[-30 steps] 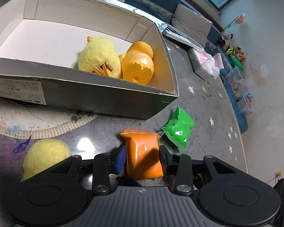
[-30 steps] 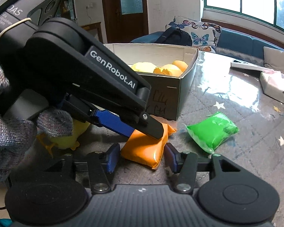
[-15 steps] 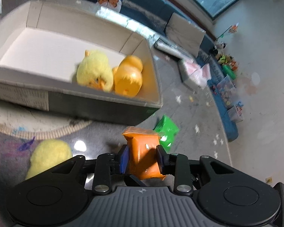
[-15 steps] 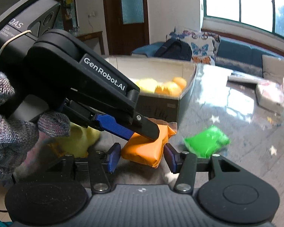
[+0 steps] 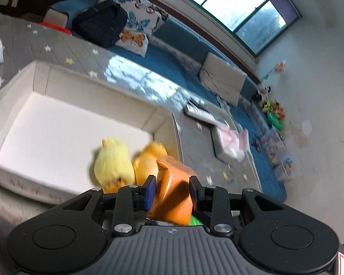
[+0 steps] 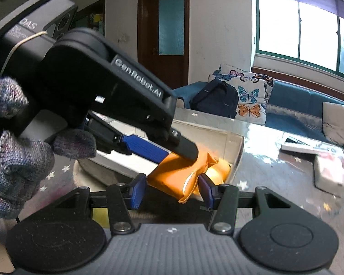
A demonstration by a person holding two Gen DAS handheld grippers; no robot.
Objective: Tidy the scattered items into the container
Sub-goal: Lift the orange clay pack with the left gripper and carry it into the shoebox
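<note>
The left gripper [image 5: 172, 191], a black two-finger tool with blue pads, is clamped on a soft orange plastic-wrapped pouch [image 5: 175, 192], which sits squeezed between its pads and lifted clear of the table. In the left wrist view the pouch hangs in front of the near right corner of a wide, shallow cardboard box with white inner walls [image 5: 43, 84]. Inside that box, against its right wall, a fluffy yellow plush chick [image 5: 113, 160] lies touching a smooth orange-yellow toy duck [image 5: 149, 158]; the view is motion-blurred, so fine detail on them is lost. A sliver of bright green packet [image 5: 196, 221] shows just under the pouch at the gripper's base. The box stands on a grey table cover printed with small stars [image 5: 57, 48]. Beyond it are a blue sofa with a butterfly-print cushion [image 5: 137, 25] and a dark backpack [image 5: 101, 25]. In the right wrist view the right gripper [image 6: 172, 191] has its blue-padded fingers spread apart with nothing between them touching the pads; the pouch is seen past them, pinched by the left tool, which a hand in a grey knitted glove [image 6: 13, 151] holds at the left. The pouch there is above the box's near corner.
</note>
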